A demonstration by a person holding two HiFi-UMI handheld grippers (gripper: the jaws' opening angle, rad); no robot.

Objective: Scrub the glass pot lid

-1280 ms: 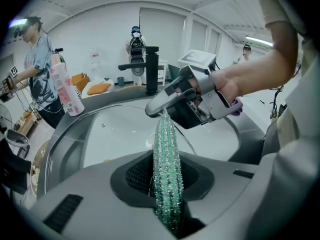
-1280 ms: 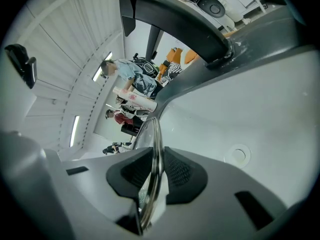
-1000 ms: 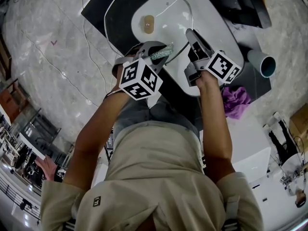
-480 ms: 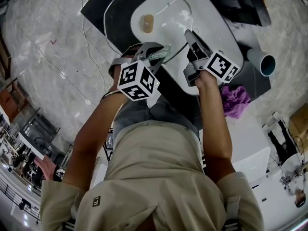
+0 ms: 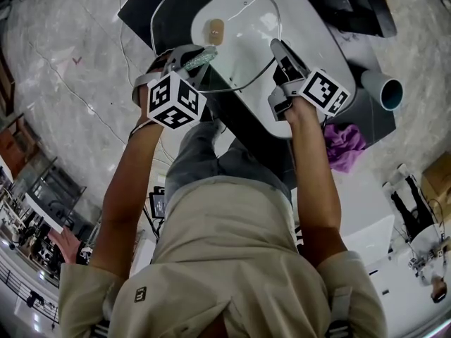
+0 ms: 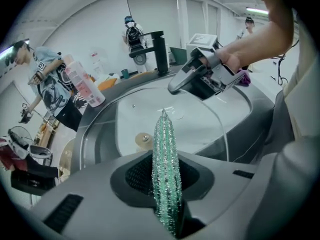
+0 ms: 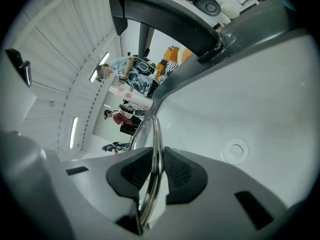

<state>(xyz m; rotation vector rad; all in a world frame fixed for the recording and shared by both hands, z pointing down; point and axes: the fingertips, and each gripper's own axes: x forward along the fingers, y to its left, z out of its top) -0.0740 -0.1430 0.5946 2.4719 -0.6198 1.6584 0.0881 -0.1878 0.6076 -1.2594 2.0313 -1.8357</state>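
The glass pot lid (image 5: 236,51) hangs over the white sink (image 5: 317,37), its tan knob (image 5: 215,31) facing up. My right gripper (image 5: 279,53) is shut on the lid's metal rim (image 7: 154,149) at its right edge. My left gripper (image 5: 189,57) is shut on a green glittery scrubber (image 5: 199,57), which lies against the lid's near-left edge. In the left gripper view the scrubber (image 6: 165,154) stands upright between the jaws, with the lid (image 6: 200,129) and the right gripper (image 6: 202,79) beyond it.
A black faucet (image 6: 159,51) rises behind the sink, and a pink bottle (image 6: 84,84) lies on the dark counter (image 5: 148,9). A purple cloth (image 5: 344,146) and a grey tube (image 5: 384,90) sit at the right. The sink drain (image 7: 235,150) shows below the lid. People stand in the background.
My left gripper has slid left and up along the lid's near edge with the scrubber. The right gripper has kept its grip and barely moved.
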